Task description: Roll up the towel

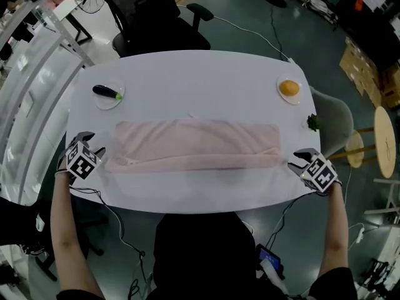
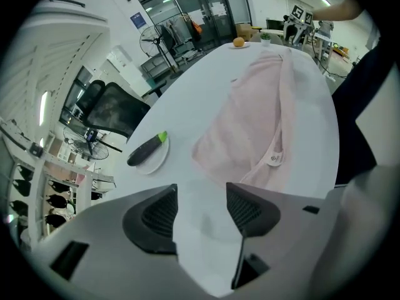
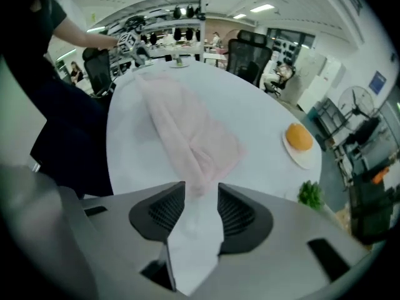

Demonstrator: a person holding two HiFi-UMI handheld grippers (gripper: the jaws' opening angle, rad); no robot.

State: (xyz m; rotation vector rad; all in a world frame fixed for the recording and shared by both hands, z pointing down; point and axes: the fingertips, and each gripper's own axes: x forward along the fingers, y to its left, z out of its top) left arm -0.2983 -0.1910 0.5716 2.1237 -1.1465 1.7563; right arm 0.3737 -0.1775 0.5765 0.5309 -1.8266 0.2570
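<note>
A pale pink towel (image 1: 197, 145) lies folded lengthwise across the middle of the white table (image 1: 206, 74), its near long edge doubled over. My left gripper (image 1: 95, 147) hovers just off the towel's left end. In the left gripper view that gripper (image 2: 200, 189) is open, with only bare table between its jaws, and the towel (image 2: 256, 117) stretches away beyond them. My right gripper (image 1: 301, 160) hovers just off the towel's right end. In the right gripper view its jaws (image 3: 200, 187) stand narrowly apart with nothing gripped, and the towel (image 3: 181, 124) begins just past the tips.
A small plate with an eggplant (image 1: 107, 93) sits at the far left of the table. A plate with an orange (image 1: 289, 89) is at the far right, a green sprig (image 1: 312, 122) by the right edge. A black office chair (image 1: 164, 27) stands behind the table.
</note>
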